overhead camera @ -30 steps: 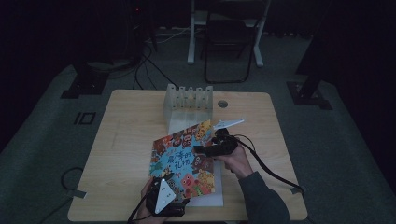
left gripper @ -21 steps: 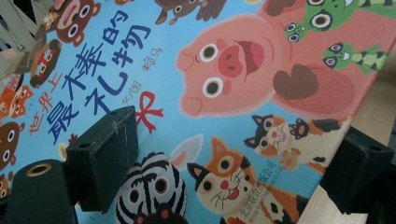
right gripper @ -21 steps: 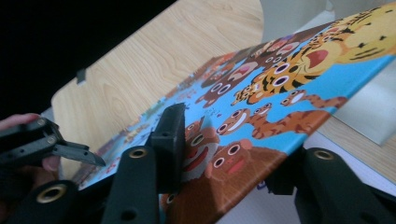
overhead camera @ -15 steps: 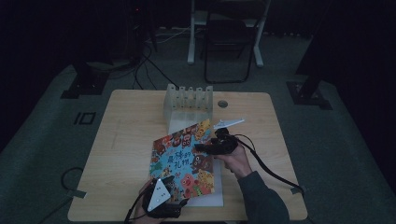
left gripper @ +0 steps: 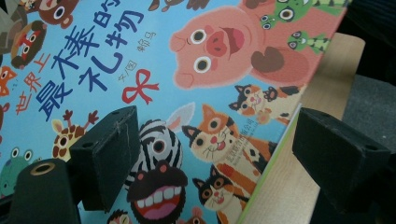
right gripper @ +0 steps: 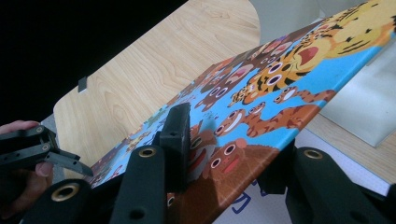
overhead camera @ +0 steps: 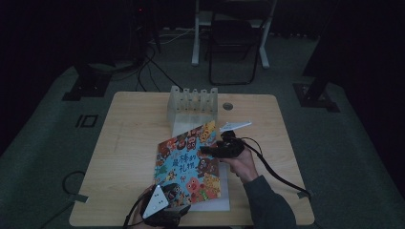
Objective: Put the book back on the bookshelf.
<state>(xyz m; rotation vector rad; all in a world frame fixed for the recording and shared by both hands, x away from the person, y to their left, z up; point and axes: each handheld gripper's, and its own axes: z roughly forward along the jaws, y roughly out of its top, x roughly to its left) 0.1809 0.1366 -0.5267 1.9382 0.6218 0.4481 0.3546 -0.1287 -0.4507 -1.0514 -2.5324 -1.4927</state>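
Observation:
A picture book (overhead camera: 188,160) with a blue cover full of cartoon animals lies on the wooden table (overhead camera: 129,143), its right side raised off the white pages (overhead camera: 223,196). My right gripper (overhead camera: 206,150) has just been closing. The cover's edge (right gripper: 280,79) sits between its jaws, one pad pressing on top and the other underneath. My left gripper (overhead camera: 177,201) is at the book's near corner. Its jaws have narrowed slightly and stand wide apart (left gripper: 215,135), with the cover's corner (left gripper: 243,177) between them, untouched.
A clear plastic rack (overhead camera: 192,102) stands at the back middle of the table, with a small round hole (overhead camera: 228,106) beside it. A chair (overhead camera: 234,47) and desk legs stand on the dark floor behind. Cables trail from both grippers.
The left gripper has drifted slightly toward the near table edge. The right hand has kept still at the cover's edge, and the cover stays tilted up.

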